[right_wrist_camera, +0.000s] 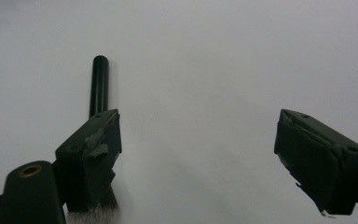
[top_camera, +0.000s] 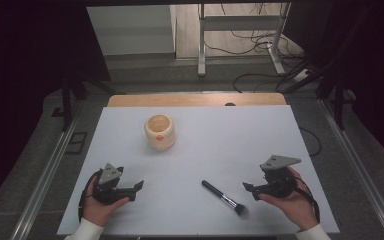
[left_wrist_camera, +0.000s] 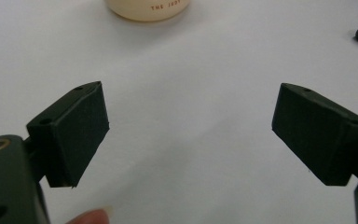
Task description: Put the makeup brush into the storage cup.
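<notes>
Our right claw (top_camera: 250,190) gapes wide and empty just beside the brush (top_camera: 224,197), which lies on the white table (top_camera: 205,145) well short of the cream pot (top_camera: 160,131). Left claw (top_camera: 139,188) hangs equally wide, empty. We judge pickup comes next: straddle the handle, then close.

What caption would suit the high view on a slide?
Two open hand-held tools, left tool and right tool, flank a black-handled makeup brush before a cream ceramic jar.

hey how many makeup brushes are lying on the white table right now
1. The makeup brush lies on the white table at the near side, just left of the right gripper, bristles toward the person. The cream jar stands farther back; its inside can't be checked from here.
</notes>
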`<control>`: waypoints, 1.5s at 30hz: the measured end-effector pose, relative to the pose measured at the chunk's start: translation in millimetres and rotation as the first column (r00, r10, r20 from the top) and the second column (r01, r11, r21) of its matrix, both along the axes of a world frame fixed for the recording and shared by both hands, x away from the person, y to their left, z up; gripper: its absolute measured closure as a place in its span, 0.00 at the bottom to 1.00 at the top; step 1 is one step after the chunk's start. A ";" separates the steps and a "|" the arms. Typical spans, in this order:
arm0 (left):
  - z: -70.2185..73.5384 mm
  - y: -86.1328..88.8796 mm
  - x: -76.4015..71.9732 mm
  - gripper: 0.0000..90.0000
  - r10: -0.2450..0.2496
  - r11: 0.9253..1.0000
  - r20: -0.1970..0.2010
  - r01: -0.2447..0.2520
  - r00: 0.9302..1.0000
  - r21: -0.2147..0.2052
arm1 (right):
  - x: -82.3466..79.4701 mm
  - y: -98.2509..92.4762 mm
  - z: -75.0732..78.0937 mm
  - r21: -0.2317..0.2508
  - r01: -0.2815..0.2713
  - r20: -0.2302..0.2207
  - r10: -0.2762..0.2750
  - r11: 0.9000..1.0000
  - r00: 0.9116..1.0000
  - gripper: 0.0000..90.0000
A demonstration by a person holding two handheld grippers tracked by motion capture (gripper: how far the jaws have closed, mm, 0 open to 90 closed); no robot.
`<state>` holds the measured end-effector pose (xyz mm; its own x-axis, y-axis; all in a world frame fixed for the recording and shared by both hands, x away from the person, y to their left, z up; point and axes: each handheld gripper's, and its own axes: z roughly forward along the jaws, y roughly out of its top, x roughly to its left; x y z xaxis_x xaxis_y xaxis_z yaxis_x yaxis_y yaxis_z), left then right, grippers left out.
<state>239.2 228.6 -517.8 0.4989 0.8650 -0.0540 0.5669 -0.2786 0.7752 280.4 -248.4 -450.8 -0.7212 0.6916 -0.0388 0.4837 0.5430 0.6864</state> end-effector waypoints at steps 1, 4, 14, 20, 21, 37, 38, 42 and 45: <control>0.0 0.0 0.0 0.12 0.000 1.000 0.000 0.000 1.000 0.000 | 0.0 1.4 0.7 0.000 -0.004 0.002 0.004 1.000 1.000 0.17; 0.1 0.2 0.1 0.12 0.002 1.000 0.000 -0.002 1.000 -0.001 | -0.2 5.0 3.2 -0.004 -0.011 0.001 0.011 1.000 1.000 0.17; -0.4 -0.7 0.5 0.12 -0.002 1.000 -0.002 0.002 1.000 0.004 | -1.0 19.9 5.3 -0.019 -0.037 -0.015 0.037 0.999 0.999 0.17; -0.6 -0.9 0.5 0.12 -0.004 1.000 -0.002 0.004 1.000 0.005 | -1.6 29.4 6.1 -0.028 -0.059 -0.024 0.059 0.998 0.998 0.17; -0.6 -0.9 0.5 0.12 -0.004 1.000 -0.003 0.004 1.000 0.005 | -1.8 30.9 6.2 -0.029 -0.062 -0.021 0.062 0.998 0.998 0.17; -0.1 -0.9 0.0 0.12 -0.007 1.000 -0.002 0.007 1.000 0.006 | -2.3 57.9 4.3 -0.068 -0.087 -0.062 0.083 0.994 0.995 0.15; 0.0 -1.0 -0.1 0.12 -0.007 1.000 -0.001 0.007 1.000 0.006 | -2.5 59.8 3.4 -0.074 -0.091 -0.068 0.086 0.993 0.994 0.15; -0.3 -1.4 0.0 0.12 -0.008 1.000 -0.002 0.008 1.000 0.006 | -1.9 67.8 -1.6 -0.105 -0.114 -0.097 0.104 0.988 0.990 0.14; -0.6 -1.1 0.4 0.12 -0.010 1.000 -0.006 0.010 1.000 0.007 | -0.9 72.9 -6.7 -0.131 -0.125 -0.118 0.110 0.983 0.987 0.14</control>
